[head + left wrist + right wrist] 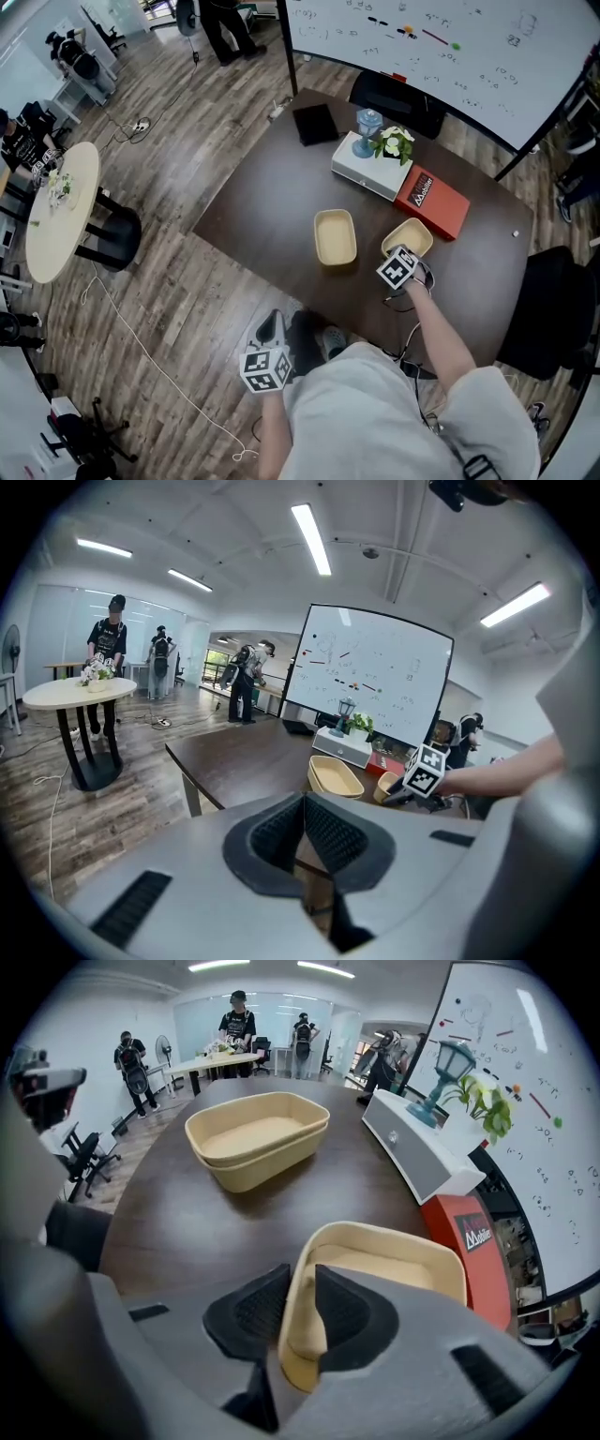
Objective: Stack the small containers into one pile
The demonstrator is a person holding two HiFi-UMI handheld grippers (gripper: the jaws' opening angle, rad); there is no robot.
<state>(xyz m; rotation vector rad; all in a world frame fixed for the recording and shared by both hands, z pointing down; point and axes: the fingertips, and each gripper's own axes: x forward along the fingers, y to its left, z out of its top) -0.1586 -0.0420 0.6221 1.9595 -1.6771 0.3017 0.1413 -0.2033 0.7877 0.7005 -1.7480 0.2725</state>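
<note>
The right gripper (300, 1275) points steeply down and straddles the near wall of the near container (394, 1262). One pad is inside the wall and one outside, and as far as its own view shows, both pads lie against it, so I read this as a pinch on the wall. The near container looks as if it is sitting on the table (272, 197), just beside a red box (433, 202). I cannot tell whether it has lifted at all.

The far container (258, 1138) lies open side up, apart from the near one, with bare table between them. A line under its rim could mean two are already nested there, but the pictures do not settle that.

The left gripper (302, 803) hangs low off the table's near edge. Its jaws are pressed together with nothing between them, and it plays no part for now.

Judged by how things lie, the pile is not yet made, since the two containers sit side by side. The grip on the near one seems to be the step in hand. What is left is to lift it, carry it over the far container, seat it inside and let go.
</note>
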